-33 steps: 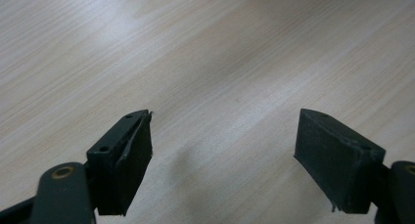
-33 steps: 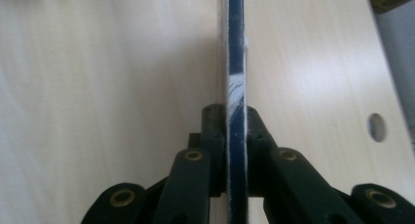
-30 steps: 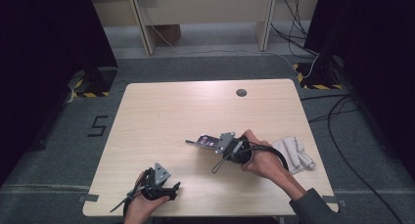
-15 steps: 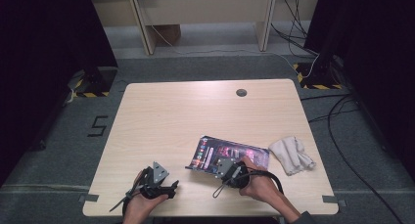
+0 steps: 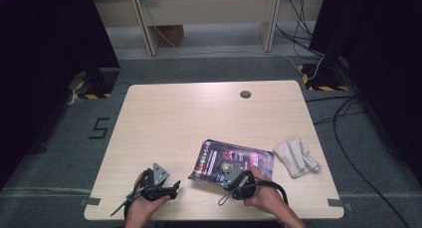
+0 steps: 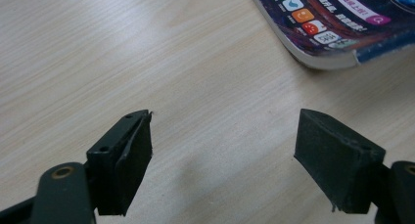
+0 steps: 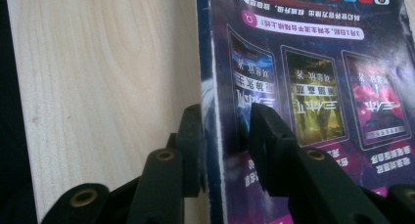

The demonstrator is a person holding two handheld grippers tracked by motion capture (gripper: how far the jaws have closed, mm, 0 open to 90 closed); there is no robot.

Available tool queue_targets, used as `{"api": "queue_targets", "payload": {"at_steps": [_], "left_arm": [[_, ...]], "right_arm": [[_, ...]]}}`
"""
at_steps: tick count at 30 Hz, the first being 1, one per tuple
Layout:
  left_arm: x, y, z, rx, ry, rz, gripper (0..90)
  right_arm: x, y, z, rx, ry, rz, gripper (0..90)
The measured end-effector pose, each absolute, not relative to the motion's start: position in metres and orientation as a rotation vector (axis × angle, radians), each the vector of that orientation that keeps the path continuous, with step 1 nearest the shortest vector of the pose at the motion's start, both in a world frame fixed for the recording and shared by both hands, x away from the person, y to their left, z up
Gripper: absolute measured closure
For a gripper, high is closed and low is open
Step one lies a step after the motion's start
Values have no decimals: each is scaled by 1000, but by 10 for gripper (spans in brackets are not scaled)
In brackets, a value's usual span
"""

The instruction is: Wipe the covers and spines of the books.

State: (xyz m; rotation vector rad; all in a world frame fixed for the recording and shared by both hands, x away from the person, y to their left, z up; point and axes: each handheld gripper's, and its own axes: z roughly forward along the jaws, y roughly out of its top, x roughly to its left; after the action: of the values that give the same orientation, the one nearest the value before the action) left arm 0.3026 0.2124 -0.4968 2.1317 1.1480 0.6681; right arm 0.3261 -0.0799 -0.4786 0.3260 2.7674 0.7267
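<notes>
now that you have brought the magazine (image 5: pixel 233 161) down flat in the lower middle of the bench (image 5: pixel 199 118), your right gripper (image 7: pixel 222 131) has just been opening around its edge; your left gripper (image 6: pixel 222 145) waits wide and empty.

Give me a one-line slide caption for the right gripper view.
Right gripper straddles the magazine edge on the table, jaws just opening, a gap at the right pad.
</notes>
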Motion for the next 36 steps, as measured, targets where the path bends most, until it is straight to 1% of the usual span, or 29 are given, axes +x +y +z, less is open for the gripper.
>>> {"api": "queue_targets", "payload": {"at_steps": [1, 14, 22, 27, 31, 33, 36], "left_arm": [[303, 212, -497, 2129, 1146, 670, 213], [313, 193, -497, 2114, 1093, 616, 197], [325, 175, -502, 2142, 1057, 599, 193], [331, 163, -506, 2181, 1023, 600, 185], [332, 161, -506, 2187, 1013, 605, 178], [330, 161, -507, 2187, 1008, 599, 192], [327, 160, -506, 2199, 991, 574, 240]], "right_arm": [[326, -81, -479, 344, 2777, 740, 636], [318, -87, -489, 423, 2783, 815, 529], [310, -106, -492, 556, 2752, 863, 445], [302, -119, -493, 591, 2716, 840, 423], [299, -125, -494, 590, 2698, 823, 416], [298, -126, -494, 594, 2697, 821, 411], [299, -129, -495, 610, 2690, 812, 399]]}}
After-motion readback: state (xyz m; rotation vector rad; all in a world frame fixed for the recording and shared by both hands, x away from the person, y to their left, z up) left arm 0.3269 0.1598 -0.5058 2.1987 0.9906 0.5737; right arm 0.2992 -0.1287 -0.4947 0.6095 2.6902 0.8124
